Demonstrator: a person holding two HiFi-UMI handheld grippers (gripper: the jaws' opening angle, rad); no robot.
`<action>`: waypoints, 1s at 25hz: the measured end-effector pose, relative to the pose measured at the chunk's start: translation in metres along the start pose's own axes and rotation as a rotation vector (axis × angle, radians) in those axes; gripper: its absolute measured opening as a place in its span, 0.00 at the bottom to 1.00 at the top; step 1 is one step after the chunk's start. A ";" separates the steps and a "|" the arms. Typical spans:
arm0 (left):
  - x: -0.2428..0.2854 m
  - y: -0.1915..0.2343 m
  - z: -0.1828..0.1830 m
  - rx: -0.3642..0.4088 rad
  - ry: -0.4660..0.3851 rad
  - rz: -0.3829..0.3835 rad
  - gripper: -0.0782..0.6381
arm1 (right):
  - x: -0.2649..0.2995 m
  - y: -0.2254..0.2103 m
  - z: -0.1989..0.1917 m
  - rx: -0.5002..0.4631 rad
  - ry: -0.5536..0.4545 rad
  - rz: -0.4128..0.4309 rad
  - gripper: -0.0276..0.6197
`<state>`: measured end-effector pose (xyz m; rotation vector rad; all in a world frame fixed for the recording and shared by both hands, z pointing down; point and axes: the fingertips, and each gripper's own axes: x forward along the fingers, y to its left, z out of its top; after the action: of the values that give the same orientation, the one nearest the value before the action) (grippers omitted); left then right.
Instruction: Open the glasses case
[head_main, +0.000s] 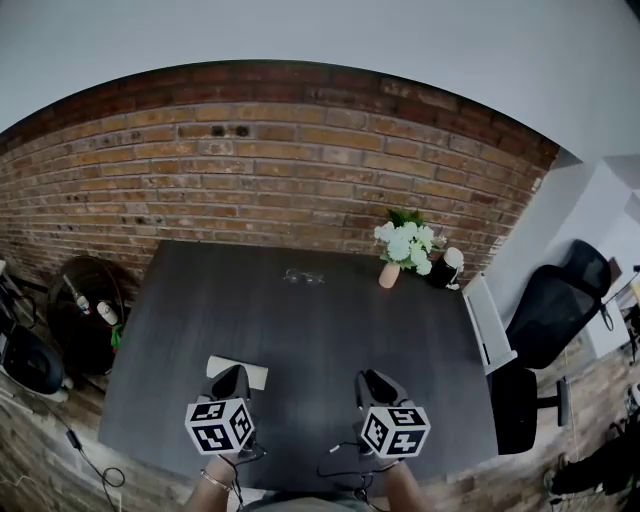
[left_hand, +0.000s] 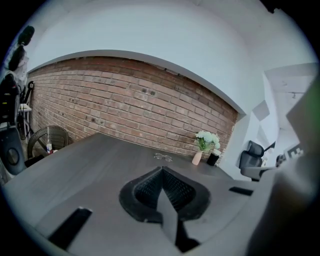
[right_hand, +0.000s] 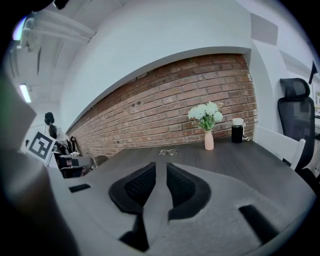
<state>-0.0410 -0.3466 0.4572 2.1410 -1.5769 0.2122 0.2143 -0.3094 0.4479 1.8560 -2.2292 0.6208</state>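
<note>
Pale glasses case (head_main: 258, 377) lies closed on the dark table (head_main: 300, 320), partly under the left gripper (head_main: 232, 375), whose jaws meet on nothing. The right gripper (head_main: 372, 382), well to its right, is empty, jaws a slit apart. Unpinned, the case would likely skid when pried.

No text, label, number or sign is readable.

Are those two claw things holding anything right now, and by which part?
Nothing is held. The left gripper has its jaws closed together on nothing; the right gripper has its jaws slightly apart, also empty.
</note>
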 end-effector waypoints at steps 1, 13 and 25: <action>0.001 -0.001 0.000 0.000 -0.003 0.004 0.10 | 0.004 -0.002 0.001 -0.008 0.002 0.008 0.15; -0.027 0.061 -0.011 -0.103 -0.041 0.191 0.10 | 0.049 0.045 0.001 -0.090 0.066 0.178 0.16; -0.047 0.147 -0.040 -0.176 -0.002 0.304 0.10 | 0.119 0.145 -0.037 -0.143 0.177 0.328 0.16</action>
<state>-0.1876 -0.3215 0.5142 1.7650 -1.8456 0.1616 0.0445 -0.3803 0.4981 1.3256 -2.4044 0.6282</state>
